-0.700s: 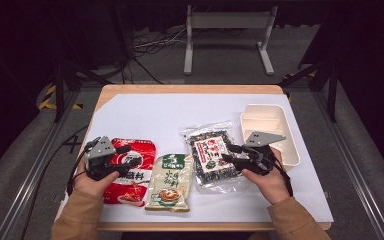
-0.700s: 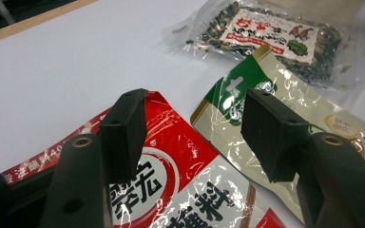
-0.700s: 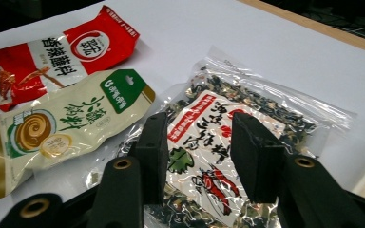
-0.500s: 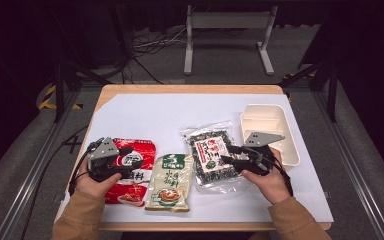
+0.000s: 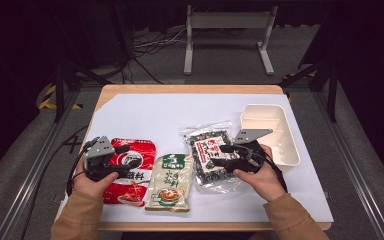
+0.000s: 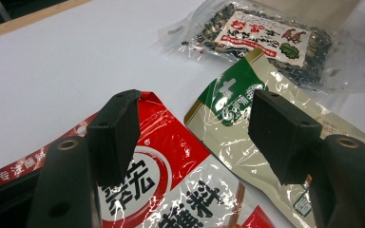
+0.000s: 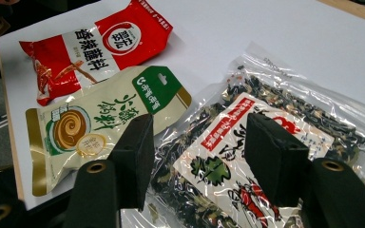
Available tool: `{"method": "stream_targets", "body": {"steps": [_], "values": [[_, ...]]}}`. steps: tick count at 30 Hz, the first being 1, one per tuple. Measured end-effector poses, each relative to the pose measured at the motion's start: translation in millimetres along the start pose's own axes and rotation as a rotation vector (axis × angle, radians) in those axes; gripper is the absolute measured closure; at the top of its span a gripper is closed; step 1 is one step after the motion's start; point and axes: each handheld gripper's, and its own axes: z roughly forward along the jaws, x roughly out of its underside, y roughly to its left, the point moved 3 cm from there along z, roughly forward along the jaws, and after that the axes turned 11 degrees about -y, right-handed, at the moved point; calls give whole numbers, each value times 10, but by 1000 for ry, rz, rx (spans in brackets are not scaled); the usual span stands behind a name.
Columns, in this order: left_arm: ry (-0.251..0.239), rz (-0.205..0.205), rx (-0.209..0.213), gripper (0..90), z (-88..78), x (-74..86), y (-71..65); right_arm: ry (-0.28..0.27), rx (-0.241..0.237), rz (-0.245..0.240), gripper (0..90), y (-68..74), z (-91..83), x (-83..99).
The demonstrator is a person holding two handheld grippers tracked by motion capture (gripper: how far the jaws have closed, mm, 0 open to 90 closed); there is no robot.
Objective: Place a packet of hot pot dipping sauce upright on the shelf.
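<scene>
Two packets (image 5: 130, 170) (image 5: 212, 160), under open fingers (image 6: 114, 137)

Three packets lie in a row on the white sheet-covered wooden table (image 5: 145, 112), near its front edge. The red foil sauce packet (image 5: 132, 170) is at the left, the cream and green seasoning pouch (image 5: 171, 181) just beside it in the middle, and the clear bag of dark dried food (image 5: 211, 156) to the right, its near edge next to the pouch. The white rectangular plastic tray (image 5: 272, 132) stands at the right, just beside the bag and slightly behind it.
</scene>
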Motion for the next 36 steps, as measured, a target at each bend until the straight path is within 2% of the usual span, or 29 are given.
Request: {"method": "stream_targets", "body": {"steps": [4, 11, 14, 26, 31, 36], "values": [[7, -2, -3, 337, 4, 2, -6, 2, -5, -14, 425, 17, 34, -45], [9, -40, -5, 308, 0, 20, 20, 36, -32, -55, 419, 74, 176, -159], [10, -32, -19, 301, -6, 28, 30, 56, -41, -70, 403, 84, 268, -201], [20, -29, -37, 268, 14, 54, 47, 80, -73, -55, 378, 49, 493, -330], [25, -30, -41, 263, 27, 65, 45, 115, -112, -37, 378, 55, 620, -347], [26, -30, -41, 256, 25, 72, 59, 143, -117, -31, 378, 28, 729, -335]]}}
